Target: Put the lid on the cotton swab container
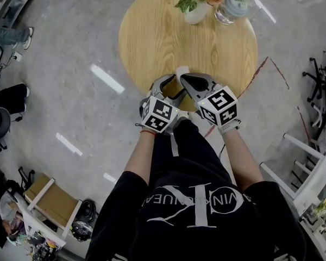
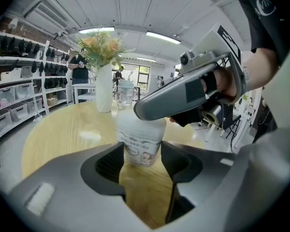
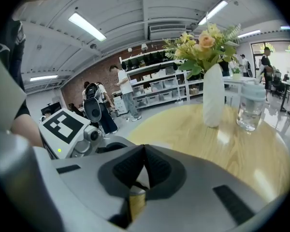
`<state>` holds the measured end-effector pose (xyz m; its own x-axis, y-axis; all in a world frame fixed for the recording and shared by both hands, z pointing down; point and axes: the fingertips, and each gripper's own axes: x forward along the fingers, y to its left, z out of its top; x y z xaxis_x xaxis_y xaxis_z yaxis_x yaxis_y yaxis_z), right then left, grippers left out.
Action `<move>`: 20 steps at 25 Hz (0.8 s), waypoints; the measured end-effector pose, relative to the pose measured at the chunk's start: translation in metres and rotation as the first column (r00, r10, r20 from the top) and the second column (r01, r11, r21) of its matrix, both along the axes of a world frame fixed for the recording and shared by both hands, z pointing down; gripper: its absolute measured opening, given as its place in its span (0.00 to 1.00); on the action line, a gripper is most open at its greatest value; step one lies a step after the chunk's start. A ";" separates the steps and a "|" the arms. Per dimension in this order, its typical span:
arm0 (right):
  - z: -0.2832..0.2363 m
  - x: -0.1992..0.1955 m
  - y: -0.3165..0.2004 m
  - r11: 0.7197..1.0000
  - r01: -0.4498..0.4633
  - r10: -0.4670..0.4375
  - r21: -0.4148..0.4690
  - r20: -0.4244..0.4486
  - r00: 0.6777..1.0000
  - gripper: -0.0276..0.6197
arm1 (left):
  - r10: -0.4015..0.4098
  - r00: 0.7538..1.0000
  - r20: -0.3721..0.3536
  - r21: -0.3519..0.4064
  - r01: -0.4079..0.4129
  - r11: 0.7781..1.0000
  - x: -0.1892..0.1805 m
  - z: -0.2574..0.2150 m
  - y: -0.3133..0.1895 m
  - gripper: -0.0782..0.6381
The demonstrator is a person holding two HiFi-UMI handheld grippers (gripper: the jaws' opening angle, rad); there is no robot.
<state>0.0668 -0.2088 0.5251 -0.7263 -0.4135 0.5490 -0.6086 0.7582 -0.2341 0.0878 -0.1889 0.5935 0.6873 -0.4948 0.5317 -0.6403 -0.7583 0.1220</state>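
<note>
Wooden table (image 1: pixel 168 37): vase (image 1: pixel 196 14), jar (image 1: pixel 230 11), container (image 1: pixel 182 70)

Bright ceiling strip lights (image 3: pixel 87 26), floor (image 1: pixel 106 78) glare (tabletop (image 3: pixel 223 136) too), fisheye-bent edges, container (image 2: pixel 141 138) blurred

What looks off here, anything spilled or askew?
Nothing stands out. The cotton swab container stands upright in the left gripper; the right gripper pinches a white piece, likely the lid, over it. Vase and jar upright.

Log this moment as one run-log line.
left gripper: shut on cotton swab container, upright at table near edge | right gripper: jaws together, over container top | lid: not made out
</note>
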 end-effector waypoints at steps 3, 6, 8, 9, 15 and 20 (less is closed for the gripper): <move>0.000 0.000 -0.001 1.000 -0.002 0.002 -0.007 0.005 1.000 0.06 | -0.001 1.000 0.000 -0.003 0.001 1.000 0.000 0.000 0.000 0.45; -0.001 0.000 -0.001 1.000 -0.013 0.013 -0.005 0.034 0.999 0.06 | -0.006 1.000 -0.003 -0.008 0.006 1.000 -0.001 0.000 0.000 0.45; -0.002 0.002 -0.002 0.999 -0.037 0.039 -0.020 0.091 0.995 0.06 | -0.009 1.000 -0.003 -0.009 0.009 1.000 -0.002 0.000 0.000 0.45; -0.002 0.003 -0.004 0.998 -0.056 0.059 -0.030 0.132 0.989 0.06 | -0.009 1.000 -0.004 -0.008 0.009 1.000 -0.003 0.000 0.000 0.45; -0.014 0.024 -0.010 0.984 -0.172 0.178 -0.048 0.280 0.943 0.06 | -0.015 0.999 -0.032 0.004 0.016 1.000 -0.017 -0.007 0.009 0.40; -0.027 0.035 -0.022 0.980 -0.199 0.191 0.006 0.254 0.948 0.06 | -0.063 0.998 -0.009 0.050 0.063 0.997 -0.044 -0.023 0.004 0.28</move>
